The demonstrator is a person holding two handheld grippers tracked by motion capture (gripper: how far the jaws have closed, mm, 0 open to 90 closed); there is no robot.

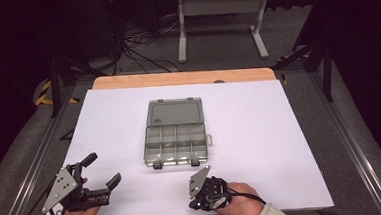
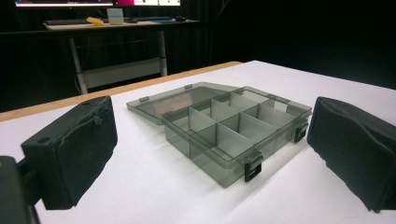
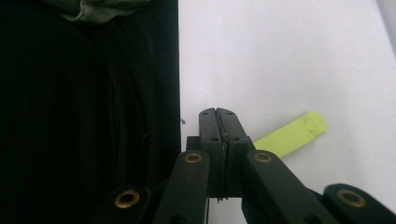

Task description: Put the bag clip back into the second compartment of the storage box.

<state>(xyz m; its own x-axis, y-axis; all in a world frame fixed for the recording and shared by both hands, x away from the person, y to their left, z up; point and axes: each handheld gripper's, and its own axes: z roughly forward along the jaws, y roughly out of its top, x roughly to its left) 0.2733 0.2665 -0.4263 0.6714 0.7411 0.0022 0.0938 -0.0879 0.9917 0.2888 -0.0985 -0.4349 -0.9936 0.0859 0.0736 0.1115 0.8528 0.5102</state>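
Observation:
A smoky clear compartment box (image 1: 175, 133) lies in the middle of the white table (image 1: 260, 133), lid flat behind it and two black latches on its near side. My left gripper (image 1: 102, 170) rests near the front left corner, open, its jaws aimed at the box. In the left gripper view its black pads (image 2: 70, 149) stand wide apart, empty, the box (image 2: 224, 130) beyond them. My right gripper (image 1: 207, 192) sits at the front edge under a hand. In the right gripper view the right gripper (image 3: 217, 116) is shut, jaws pressed together. A yellow-green strip (image 3: 294, 135) lies on the table just behind it.
A wooden strip (image 1: 184, 78) borders the table's far edge. Beyond it stand a grey metal frame (image 1: 220, 15) and loose cables on the floor. In the right gripper view the table's front edge (image 3: 180, 70) drops off into dark right beside the jaws.

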